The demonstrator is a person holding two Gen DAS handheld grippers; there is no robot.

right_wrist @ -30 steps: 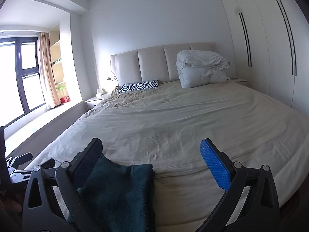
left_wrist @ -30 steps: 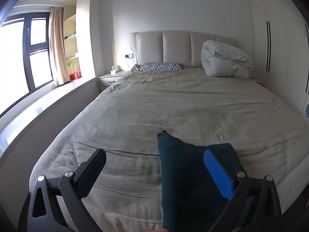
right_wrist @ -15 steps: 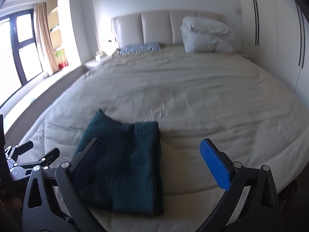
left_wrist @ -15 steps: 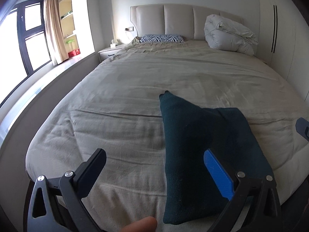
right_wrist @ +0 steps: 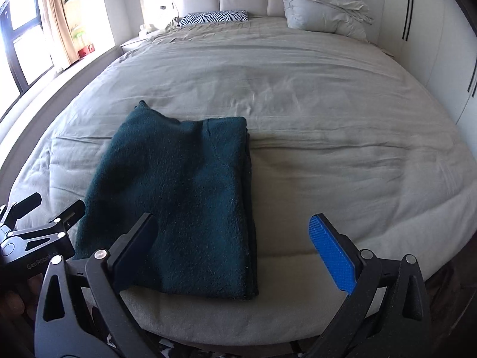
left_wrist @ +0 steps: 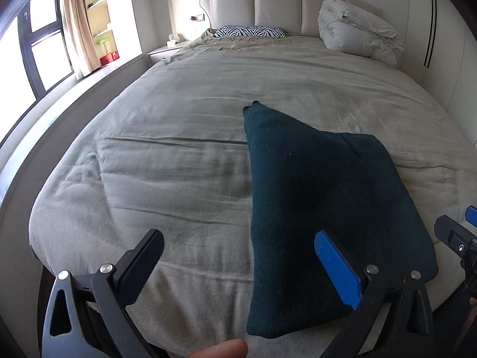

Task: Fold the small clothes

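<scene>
A dark teal knitted garment (left_wrist: 322, 203) (right_wrist: 182, 197) lies folded into a flat rectangle near the foot of the bed, one corner sticking out toward the headboard. My left gripper (left_wrist: 241, 262) hovers open above the bedcover, its blue finger over the garment's near part and its black finger over bare cover. My right gripper (right_wrist: 241, 256) is open too, above the garment's near right corner, holding nothing. The left gripper (right_wrist: 38, 223) also shows at the left edge of the right wrist view; the right gripper's tip (left_wrist: 459, 235) shows at the right edge of the left wrist view.
The beige bedcover (right_wrist: 328, 113) spreads wide around the garment. A zebra-print pillow (left_wrist: 250, 31) and a bundled white duvet (left_wrist: 357, 34) lie by the headboard. A nightstand (left_wrist: 164, 52) and window ledge run on the left, wardrobe doors (right_wrist: 423, 29) on the right. A fingertip (left_wrist: 220, 349) pokes in below.
Both cameras have risen and tilted down over the last second, so the folded garment now shows in full. The garment has not moved, and both grippers stayed open.
</scene>
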